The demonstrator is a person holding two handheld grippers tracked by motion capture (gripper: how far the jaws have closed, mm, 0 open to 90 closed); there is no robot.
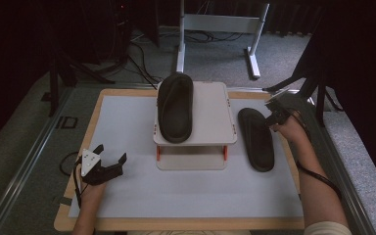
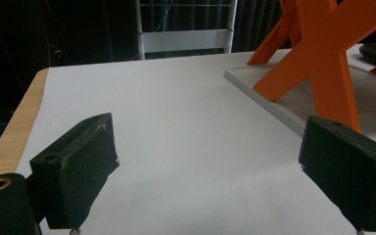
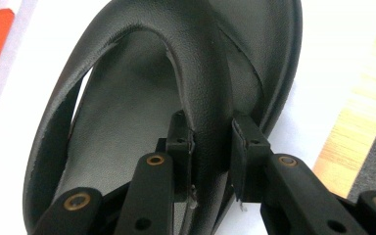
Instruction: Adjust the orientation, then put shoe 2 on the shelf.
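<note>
2 slippers: right gripper (image 3: 210, 142) clamps strap of table slipper (image 3: 142, 98); left gripper (image 2: 210, 171) spread, empty.

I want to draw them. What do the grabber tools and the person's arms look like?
Both are black. The left gripper has two chunky block-shaped pads, a grey three-cornered plate on top and a black cable. The right gripper has slim black arms with brass-ringed holes. A pale sleeve covers the right arm.
</note>
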